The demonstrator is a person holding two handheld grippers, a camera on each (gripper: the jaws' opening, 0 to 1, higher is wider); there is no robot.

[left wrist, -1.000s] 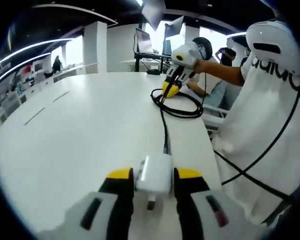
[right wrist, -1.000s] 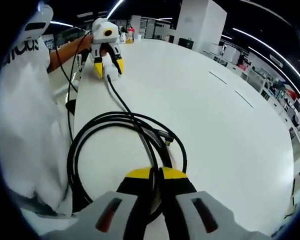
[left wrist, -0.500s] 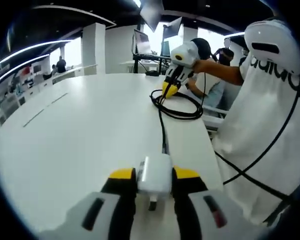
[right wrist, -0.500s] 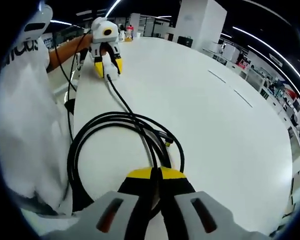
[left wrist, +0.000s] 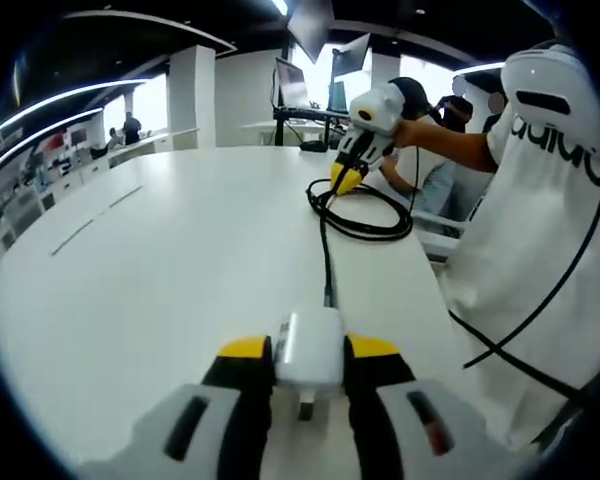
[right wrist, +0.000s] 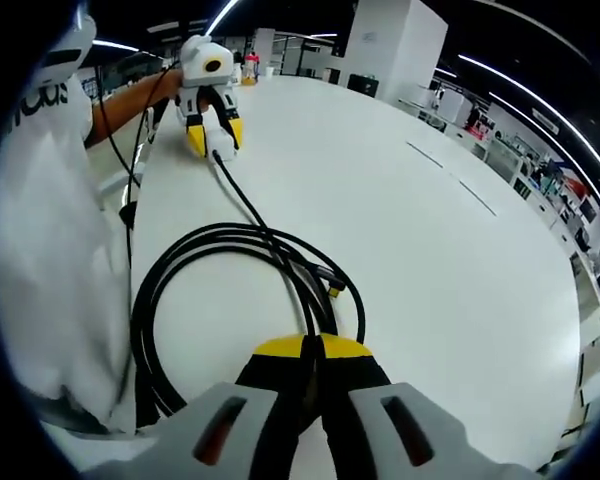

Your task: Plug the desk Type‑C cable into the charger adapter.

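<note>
Left claw (left wrist: 308, 358) pinches the white adapter (left wrist: 308, 345) near the surface (left wrist: 170, 260) edge (wide bare room beside); right claw (right wrist: 313, 352) pinches the coiled black cable (right wrist: 230, 240).

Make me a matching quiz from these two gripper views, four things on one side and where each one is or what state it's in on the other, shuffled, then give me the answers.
Things:
1. white charger adapter
2. black cable
3. left gripper
4. right gripper

Places or states:
A. lying in a loose coil on the white table
B. shut on the black cable
C. held between yellow-tipped jaws, with the cable running up to its far end
D. shut on the white charger adapter

Pairs: 1-C, 2-A, 3-D, 4-B
</note>
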